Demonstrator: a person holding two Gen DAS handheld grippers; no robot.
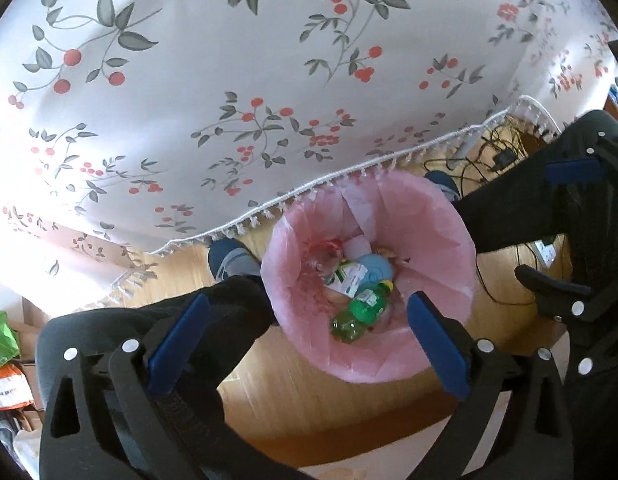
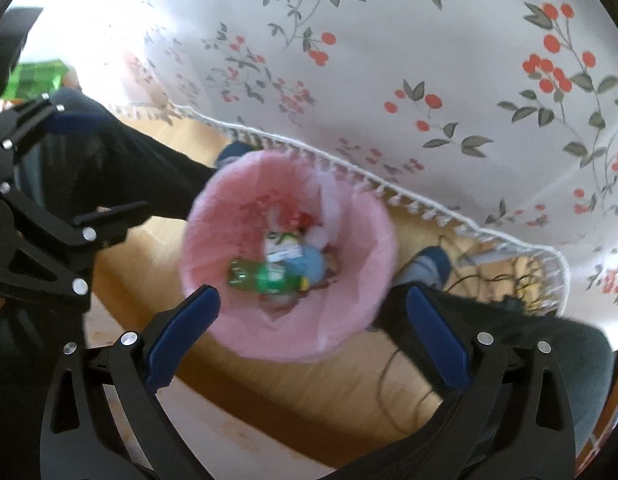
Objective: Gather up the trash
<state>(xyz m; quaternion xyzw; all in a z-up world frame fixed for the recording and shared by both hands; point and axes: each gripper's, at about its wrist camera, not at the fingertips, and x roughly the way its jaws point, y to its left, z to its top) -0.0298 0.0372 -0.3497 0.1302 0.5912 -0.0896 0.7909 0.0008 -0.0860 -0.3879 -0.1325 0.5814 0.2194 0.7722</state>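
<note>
Both tongs, left and right, hang wide open and empty above the bin, likely because there is nothing left to drop. Below, the bottle lies on a carton inside the pink liner. Beyond, the cloth drapes the surface's edge.

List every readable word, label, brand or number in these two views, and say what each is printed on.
None can be read.
Green bottle in the pink-lined bin: label print too small.
White and green carton beside it: print too small in the left view, blurred in the right.
Orange and white bag at the left edge: red marks, not legible.
</note>
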